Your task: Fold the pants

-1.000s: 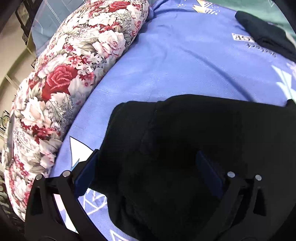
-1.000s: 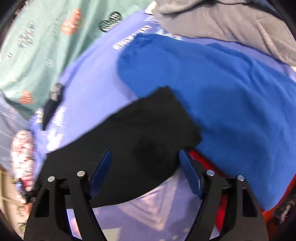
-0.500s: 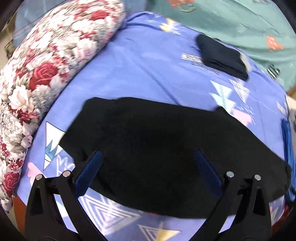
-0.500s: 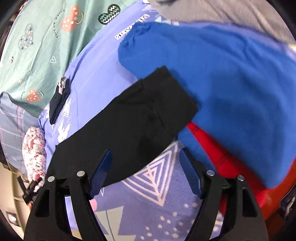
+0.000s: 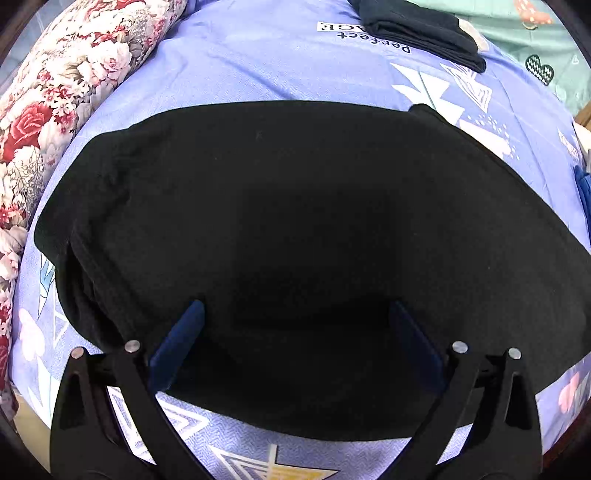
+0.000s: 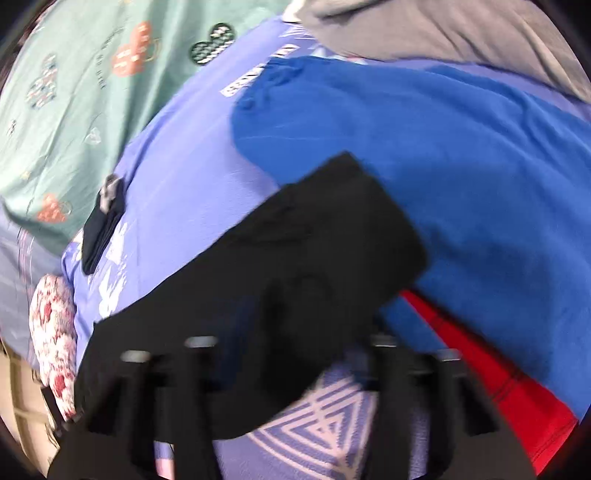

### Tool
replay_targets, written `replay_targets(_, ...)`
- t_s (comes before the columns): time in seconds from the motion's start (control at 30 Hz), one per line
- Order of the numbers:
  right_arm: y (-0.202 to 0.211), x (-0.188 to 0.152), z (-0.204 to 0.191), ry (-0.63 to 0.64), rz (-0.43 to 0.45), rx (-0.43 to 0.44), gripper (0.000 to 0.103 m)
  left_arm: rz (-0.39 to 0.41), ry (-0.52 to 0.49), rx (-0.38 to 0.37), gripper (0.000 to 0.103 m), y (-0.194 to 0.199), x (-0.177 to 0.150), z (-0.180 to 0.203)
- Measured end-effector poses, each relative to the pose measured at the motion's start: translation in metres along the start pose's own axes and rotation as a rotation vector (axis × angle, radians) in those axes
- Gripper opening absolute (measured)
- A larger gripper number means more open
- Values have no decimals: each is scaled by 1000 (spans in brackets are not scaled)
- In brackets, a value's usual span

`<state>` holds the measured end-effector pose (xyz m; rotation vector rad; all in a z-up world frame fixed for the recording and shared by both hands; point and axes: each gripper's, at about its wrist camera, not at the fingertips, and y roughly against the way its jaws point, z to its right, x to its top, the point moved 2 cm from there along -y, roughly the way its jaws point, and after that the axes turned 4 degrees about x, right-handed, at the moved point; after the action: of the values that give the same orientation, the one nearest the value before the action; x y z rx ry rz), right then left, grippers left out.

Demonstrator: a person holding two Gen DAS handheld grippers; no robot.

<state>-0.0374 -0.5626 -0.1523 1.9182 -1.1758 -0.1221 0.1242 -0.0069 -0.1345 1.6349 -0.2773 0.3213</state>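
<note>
A bed covered by a periwinkle-blue sheet printed with white triangles and lettering (image 5: 280, 62) carries the laundry. A pair of black fabric pants (image 5: 295, 221) lies spread flat across the sheet's middle. Near the far edge sits a small folded dark navy garment (image 5: 421, 26). A floral bolster patterned with red and pink roses (image 5: 62, 85) borders one side of the sheet. At the pants' other end lie a bright blue garment (image 6: 443, 155), which the pants partly overlap, and a red cloth (image 6: 487, 376) tucked beside it. A grey cloth (image 6: 443, 33) rests beyond, and a mint-green printed sheet (image 6: 74, 92) adjoins the blue one.
</note>
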Motion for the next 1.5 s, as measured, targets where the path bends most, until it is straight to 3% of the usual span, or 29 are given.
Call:
replay_targets(0.1, 11, 1, -13, 20, 26, 18, 14, 1, 5, -23, 101, 2, -1, -3)
replay_targets(0.33, 37, -3, -110, 239, 71, 108, 13, 16, 46, -97, 101, 12, -8, -16)
replay_targets(0.63, 7, -47, -238, 542, 8, 162, 13, 51, 58, -127, 101, 26, -13, -32)
replay_targets(0.97, -79, -129, -293, 716, -225, 174, 13, 67, 91, -140, 101, 26, -13, -48)
replay_targets(1.13, -109, -166, -308, 824, -294, 140, 13, 64, 81, -133, 101, 21, -12, -45)
replay_targets(1.33, -121, -185, -310, 873, -341, 110, 13, 56, 74, -116, 101, 17, -11, -40)
replay_targets(1.4, -123, -193, -310, 895, -354, 103, 17, 53, 74, -111, 101, 16, -11, -40)
replay_targets(1.43, -125, -198, -310, 910, -372, 105, 23, 51, 75, -110, 101, 16, -10, -40)
replay_targets(1.47, -126, -201, -310, 917, -396, 115, 42, 47, 77, -108, 101, 16, -9, -39)
replay_targets(1.5, -127, -206, -311, 918, -431, 152, 53, 45, 77, -108, 101, 16, -9, -38)
